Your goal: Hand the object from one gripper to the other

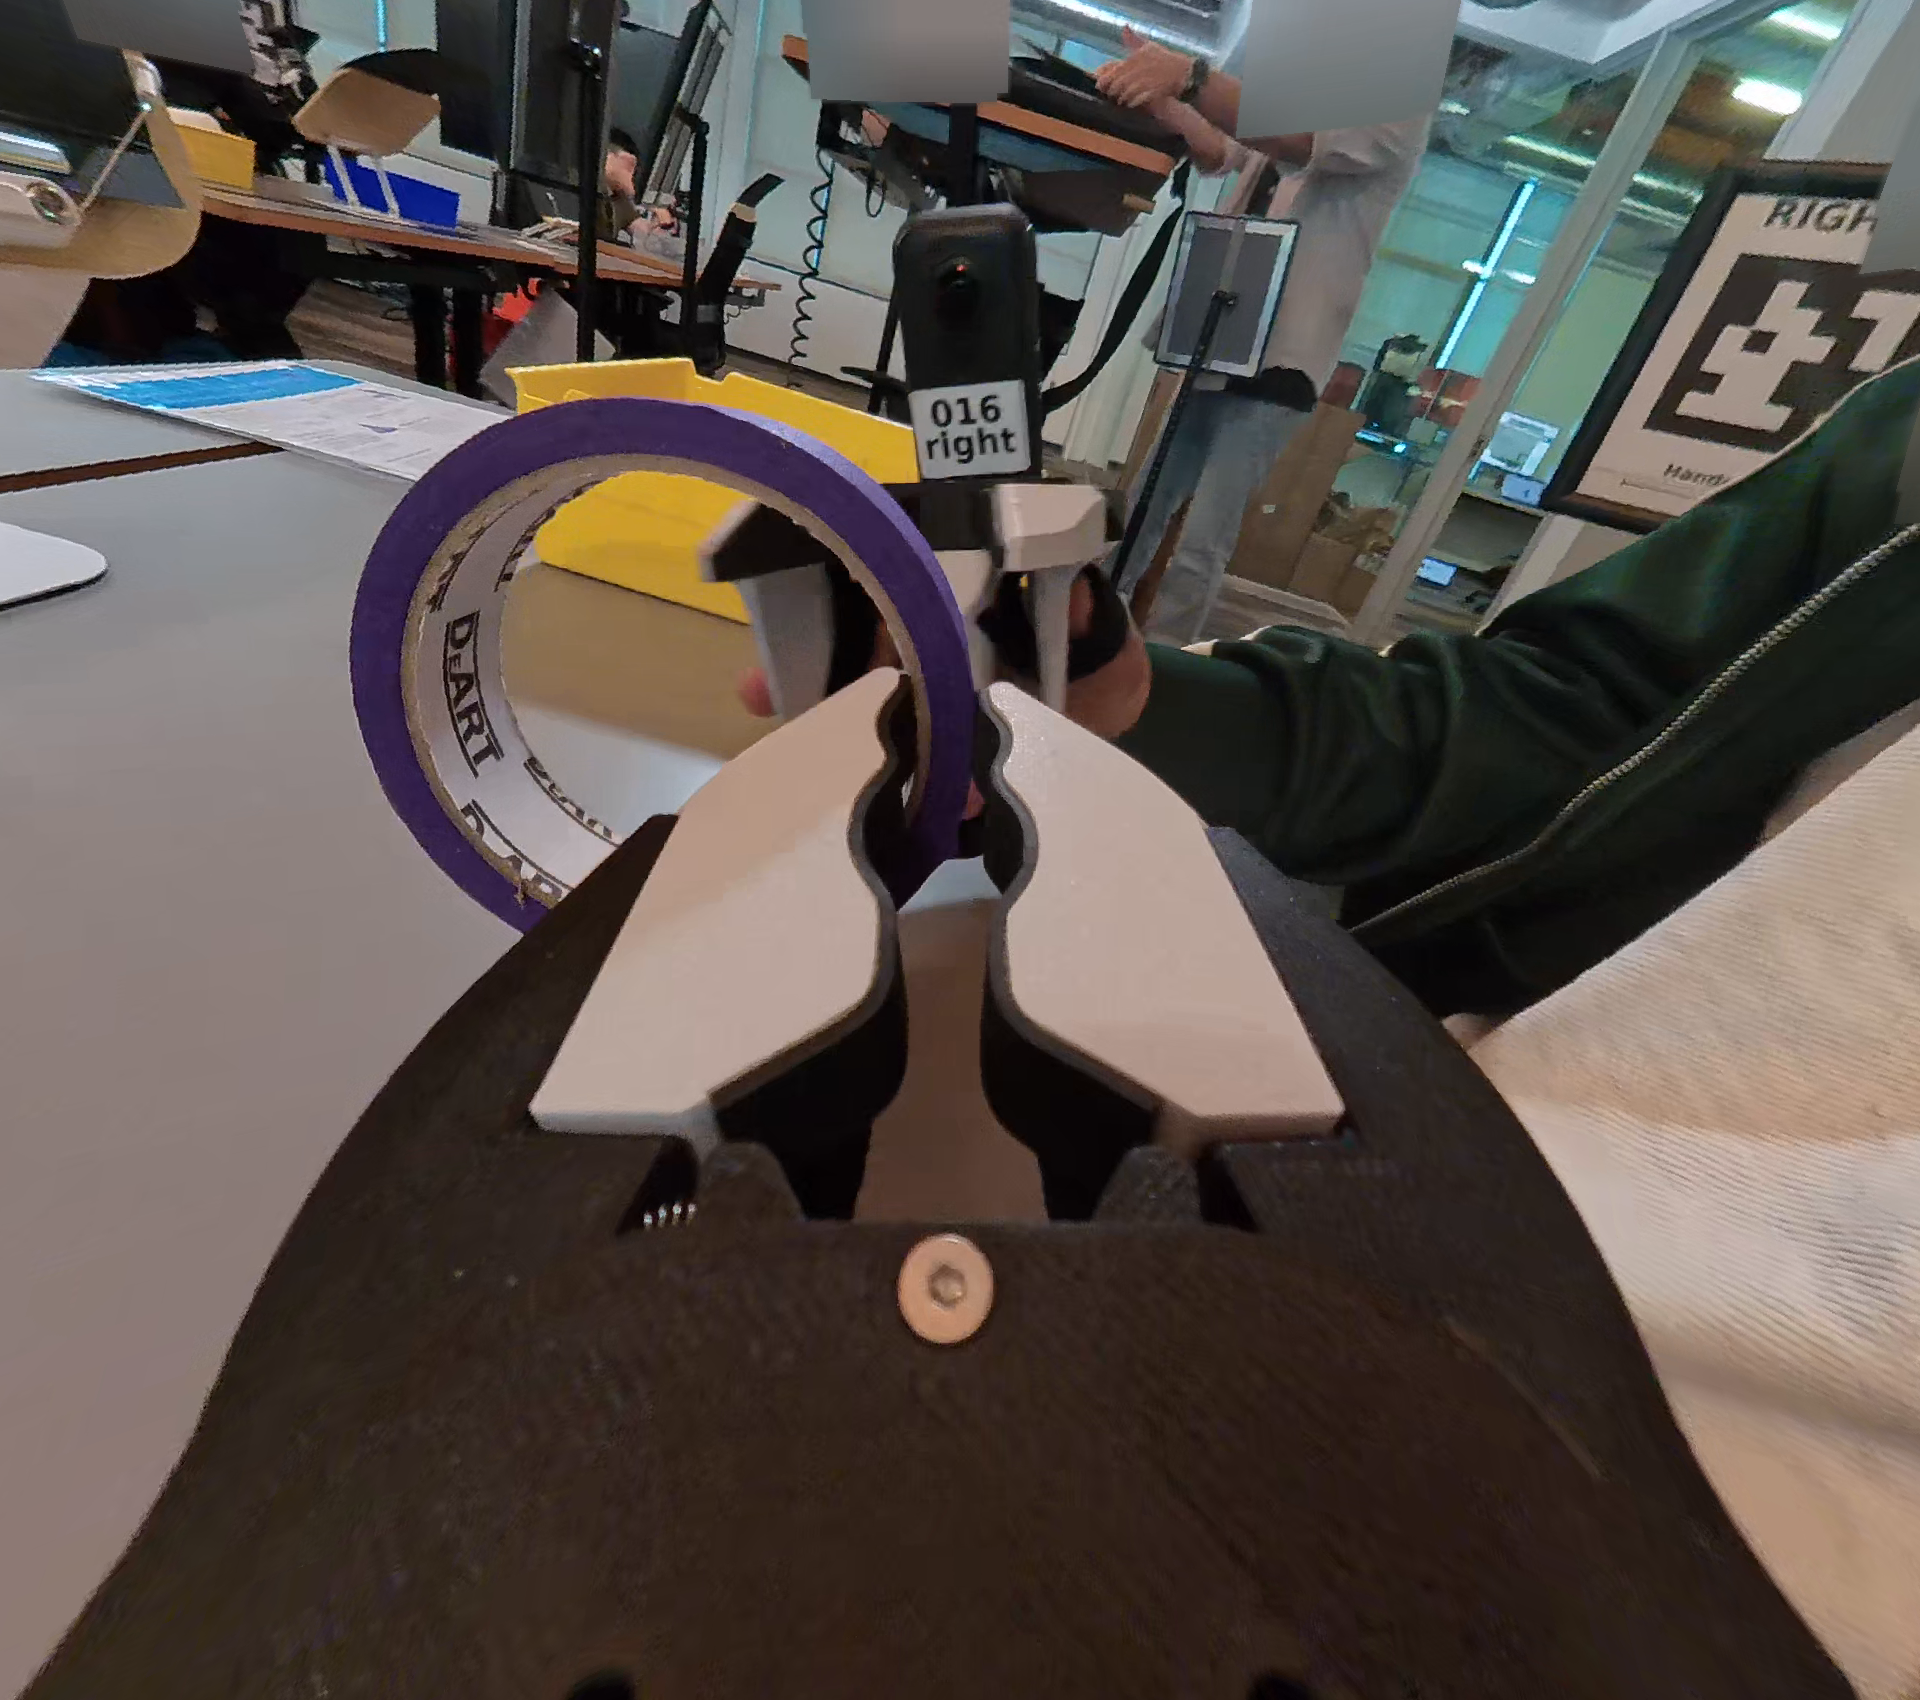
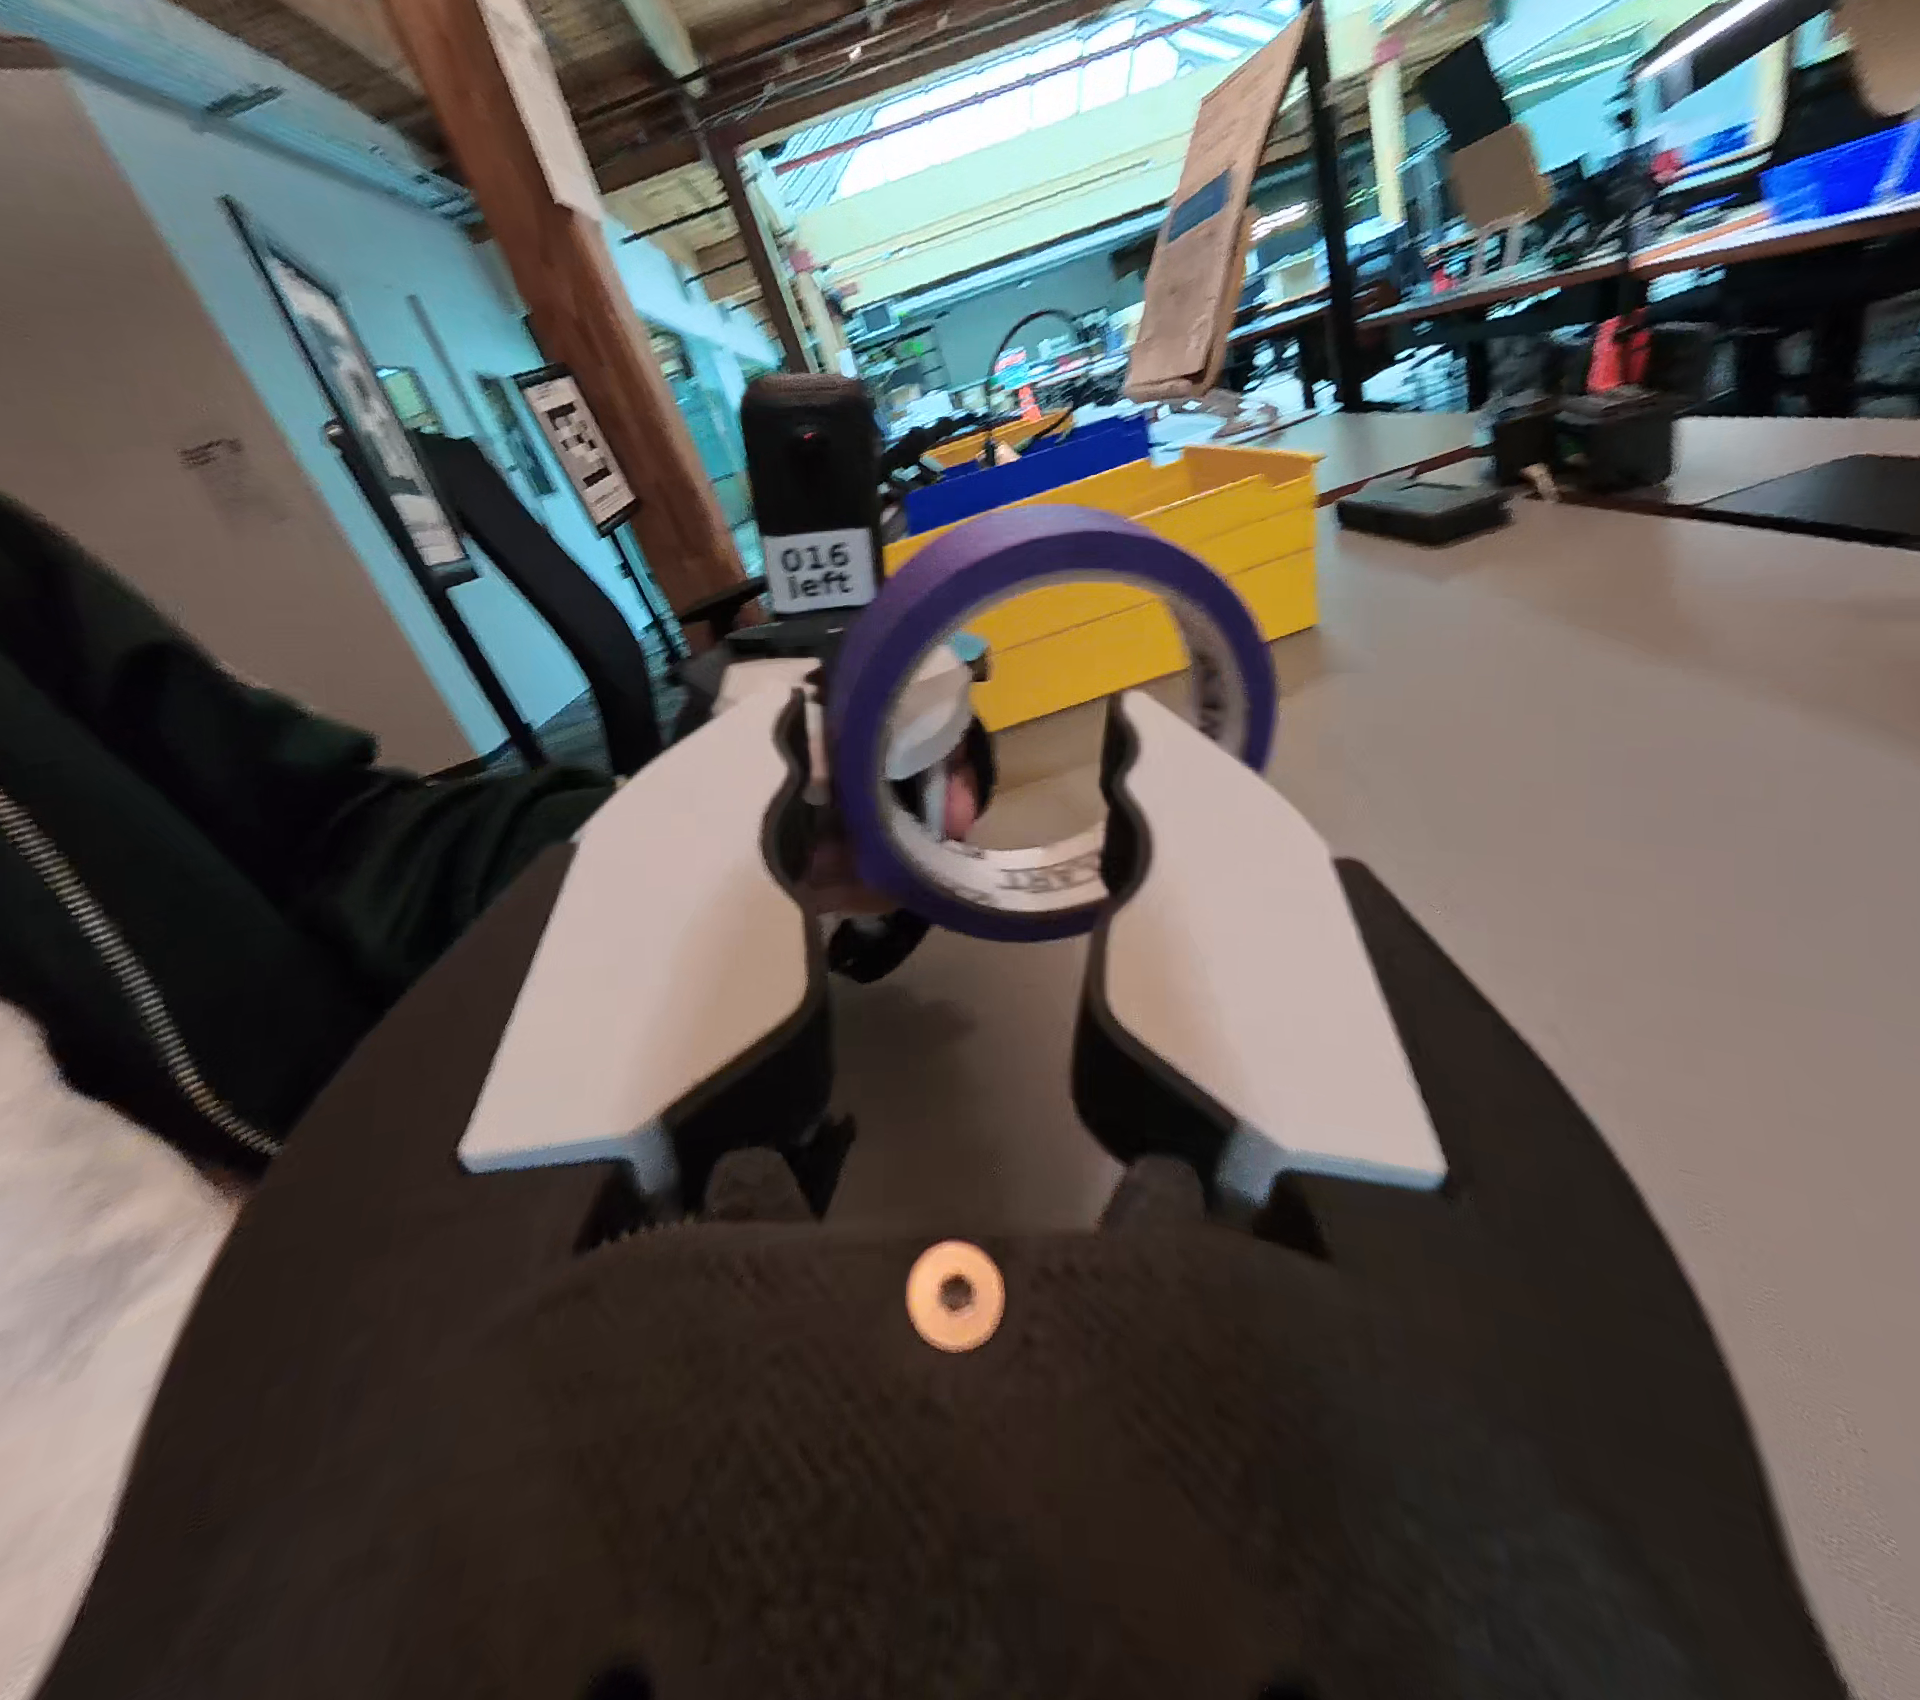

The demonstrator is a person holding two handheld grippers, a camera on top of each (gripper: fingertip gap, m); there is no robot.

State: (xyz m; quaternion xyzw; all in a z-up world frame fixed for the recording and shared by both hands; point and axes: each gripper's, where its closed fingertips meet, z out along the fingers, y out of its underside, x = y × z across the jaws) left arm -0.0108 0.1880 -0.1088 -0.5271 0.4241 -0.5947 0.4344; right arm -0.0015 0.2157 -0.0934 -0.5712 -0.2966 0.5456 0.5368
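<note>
The left hand-held gripper [image 1: 940, 720] is closed on the wall of the purple tape roll [image 1: 665, 653], one finger inside the ring and one outside, and it holds the roll upright in the air above the grey counter [image 1: 208, 819]. The right hand-held gripper [image 2: 956, 746] is open: its two white fingers [image 2: 686, 923] stand apart, and the lower part of the purple tape roll [image 2: 1049, 720] sits in the gap between them; I cannot tell if they touch it. In the left wrist view one finger of the right hand-held gripper [image 1: 904, 549] reaches through the hole of the ring, and the other is outside, so the wall of the roll is between them. To the left of the roll in this view the counter is bare up to a printed sheet of paper [image 1: 281, 409] near its far edge, and a yellow bin [image 1: 665, 528] stands behind the roll. The right wrist view shows more: a yellow bin [image 2: 1174, 570] with a blue bin [image 2: 1029, 471] behind it, a flat black object [image 2: 1418, 512] farther on, and a wide free counter [image 2: 1558, 819] on the right side. A dark green sleeve [image 1: 1507, 715] with a zipper enters from the right in the left wrist view.
</note>
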